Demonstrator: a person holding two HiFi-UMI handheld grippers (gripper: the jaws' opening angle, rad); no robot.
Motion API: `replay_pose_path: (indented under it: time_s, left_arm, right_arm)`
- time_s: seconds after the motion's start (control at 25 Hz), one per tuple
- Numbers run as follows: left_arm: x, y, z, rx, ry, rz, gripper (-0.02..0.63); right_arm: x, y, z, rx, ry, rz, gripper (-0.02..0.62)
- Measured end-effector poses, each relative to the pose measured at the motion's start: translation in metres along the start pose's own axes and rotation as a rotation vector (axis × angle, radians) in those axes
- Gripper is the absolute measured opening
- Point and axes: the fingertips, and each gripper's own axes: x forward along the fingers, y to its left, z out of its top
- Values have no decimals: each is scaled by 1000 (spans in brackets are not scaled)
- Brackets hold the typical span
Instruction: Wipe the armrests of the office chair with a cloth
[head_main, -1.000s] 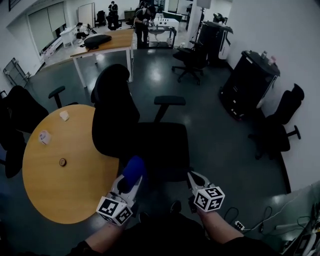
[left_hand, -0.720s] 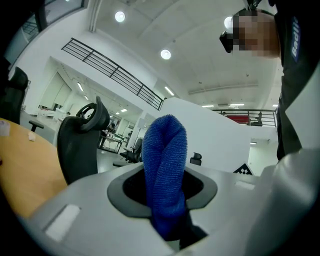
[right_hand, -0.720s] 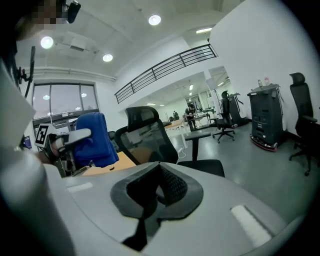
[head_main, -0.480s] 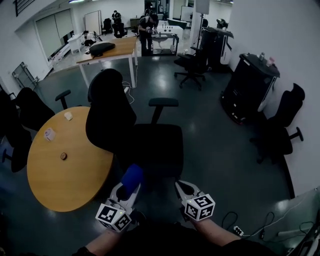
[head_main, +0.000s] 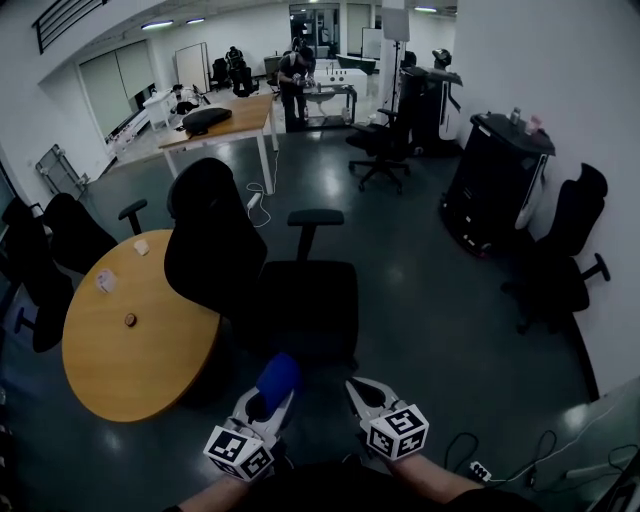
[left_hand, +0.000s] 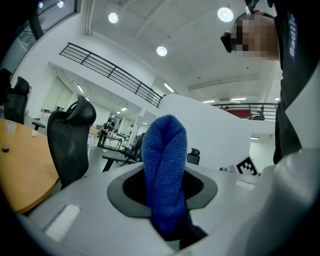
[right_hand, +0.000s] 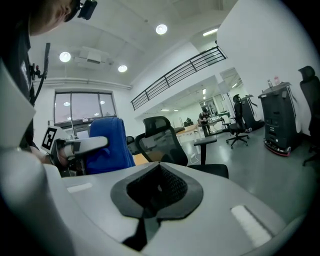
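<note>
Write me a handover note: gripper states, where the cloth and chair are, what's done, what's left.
Left gripper: shut on the blue cloth, which sticks up past its jaws.
Right gripper: shut, empty.
Office chair stands ahead beside the round table; one armrest shows on its far side.
Done: cloth gripped, not touching the chair.
Left: reach the chair, wipe the armrests.

Dark glossy floor (head_main: 440, 300), round wooden table (head_main: 130, 375)

Nubbly terry cloth (left_hand: 164, 165); glossy grey floor (head_main: 425, 300)

Blue cloth (left_hand: 164, 170), black office chair (head_main: 310, 305), orange round table (head_main: 140, 370)
</note>
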Motion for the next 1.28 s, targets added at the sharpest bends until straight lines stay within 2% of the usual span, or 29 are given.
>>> replay_pose_path:
  time_s: [0.2, 0.48, 1.28]
  left_arm:
    - [-2, -12, 5, 36, 3, -63, 143]
    - [-18, -12, 18, 76, -19, -106, 143]
    - [-47, -15, 6, 80, -3, -160, 143]
  right_arm:
    - [-11, 17, 7, -34, -42, -28, 3]
    - [-11, 45, 17, -99, -89, -50, 3]
    - [-5, 92, 14, -194, -112, -25, 3]
